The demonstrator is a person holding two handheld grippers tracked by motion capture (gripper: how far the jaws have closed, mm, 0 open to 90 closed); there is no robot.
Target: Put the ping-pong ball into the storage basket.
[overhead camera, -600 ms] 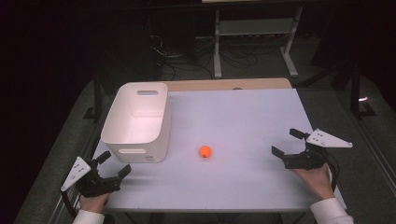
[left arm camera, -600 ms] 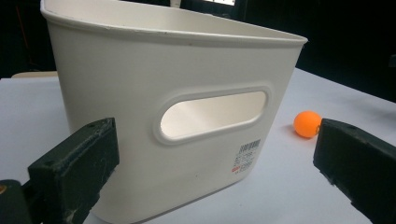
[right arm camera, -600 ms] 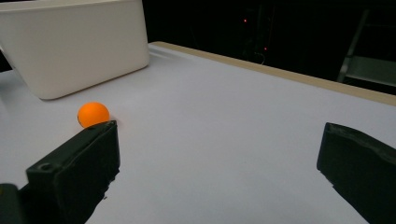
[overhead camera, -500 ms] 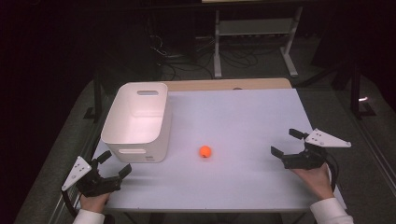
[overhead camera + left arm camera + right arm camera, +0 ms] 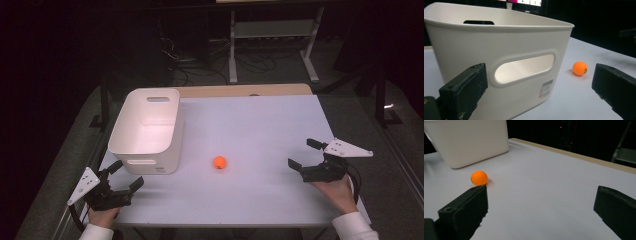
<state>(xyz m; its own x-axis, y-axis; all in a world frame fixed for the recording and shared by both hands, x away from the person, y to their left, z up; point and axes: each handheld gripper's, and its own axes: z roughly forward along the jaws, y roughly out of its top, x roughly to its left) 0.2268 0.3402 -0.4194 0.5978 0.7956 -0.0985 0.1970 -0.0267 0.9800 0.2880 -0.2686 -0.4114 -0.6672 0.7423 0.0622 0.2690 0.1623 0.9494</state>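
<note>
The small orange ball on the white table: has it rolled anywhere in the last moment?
No. The small orange ball lies at the same spot on the white table, just as far right of the white plastic bin's near corner as before.

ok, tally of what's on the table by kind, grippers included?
White plastic bin: 1
Small orange ball: 1
Black two-jaw grippers: 2, left gripper and right gripper, both open
Total: 4
</note>
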